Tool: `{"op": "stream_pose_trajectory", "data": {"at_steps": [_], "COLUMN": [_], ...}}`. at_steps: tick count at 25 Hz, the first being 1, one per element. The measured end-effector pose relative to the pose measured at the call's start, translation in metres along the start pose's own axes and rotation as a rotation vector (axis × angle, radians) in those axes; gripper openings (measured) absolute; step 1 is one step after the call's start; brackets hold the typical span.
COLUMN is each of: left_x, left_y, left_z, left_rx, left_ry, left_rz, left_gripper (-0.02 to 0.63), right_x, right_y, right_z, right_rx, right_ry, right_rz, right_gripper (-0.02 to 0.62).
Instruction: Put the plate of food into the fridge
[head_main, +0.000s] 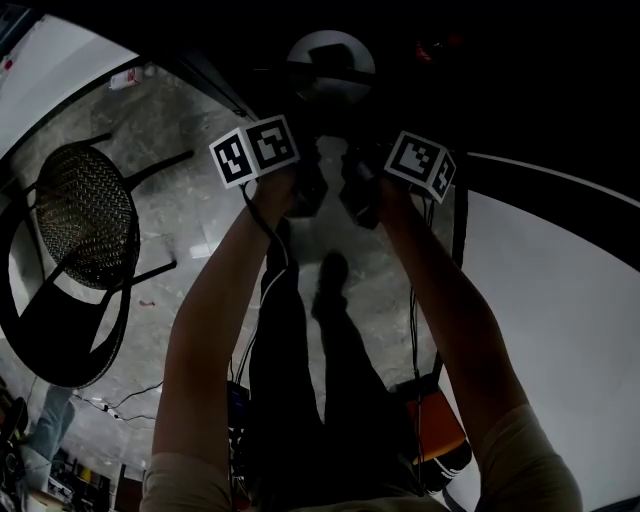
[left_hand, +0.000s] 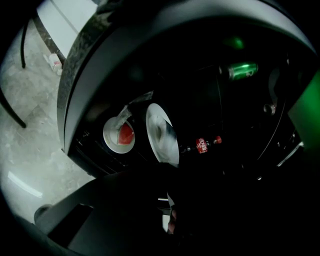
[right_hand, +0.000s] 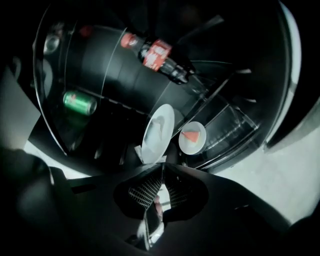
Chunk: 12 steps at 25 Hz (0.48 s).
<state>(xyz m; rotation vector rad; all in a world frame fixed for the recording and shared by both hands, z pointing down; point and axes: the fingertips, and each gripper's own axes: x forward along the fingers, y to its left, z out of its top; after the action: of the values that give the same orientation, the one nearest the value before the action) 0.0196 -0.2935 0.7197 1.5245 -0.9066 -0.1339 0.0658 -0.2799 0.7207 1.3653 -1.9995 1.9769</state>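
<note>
head view: dim overall, black vignette at corners. floor (head_main: 190, 215) and table (head_main: 560, 330) are the pale, lit parts; arms and legs mid-frame sit in shade. strong fisheye bend at edges in all 3 views. left gripper view: fridge (left_hand: 82, 65) inside nearly black, glossy rim w/ streaky sheen; can (left_hand: 242, 70) glows green, green flare at right edge; plate (left_hand: 161, 134) bright, partly smeared. jaws there just near-black shapes. right gripper view: same dark inside, plate and dish (right_hand: 192, 137) stand out white; jaws soft, out of focus, pad ribs barely readable.
</note>
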Motion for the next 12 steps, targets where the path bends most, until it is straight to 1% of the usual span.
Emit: {"op": "stream_pose_trajectory", "data": {"at_steps": [5, 10, 12], "left_x": [0.0, 0.0, -0.001], "left_y": [0.0, 0.001, -0.001], "left_z": [0.001, 0.005, 0.005], "left_rx": [0.017, 0.041, 0.048], "left_ry": [-0.012, -0.023, -0.013], "left_rz": [0.016, 0.031, 0.023], "left_gripper": [0.012, 0.012, 0.012], "right_x": [0.005, 0.011, 0.013], "right_y": [0.004, 0.006, 0.007], "right_z": [-0.003, -0.003, 0.0], "right_rx": [-0.071, -0.211, -0.235], "right_ry": [0.012, 0.033, 0.027], "right_rz": [-0.019, -0.073, -0.087], "right_gripper": [0.029, 0.029, 0.029]}}
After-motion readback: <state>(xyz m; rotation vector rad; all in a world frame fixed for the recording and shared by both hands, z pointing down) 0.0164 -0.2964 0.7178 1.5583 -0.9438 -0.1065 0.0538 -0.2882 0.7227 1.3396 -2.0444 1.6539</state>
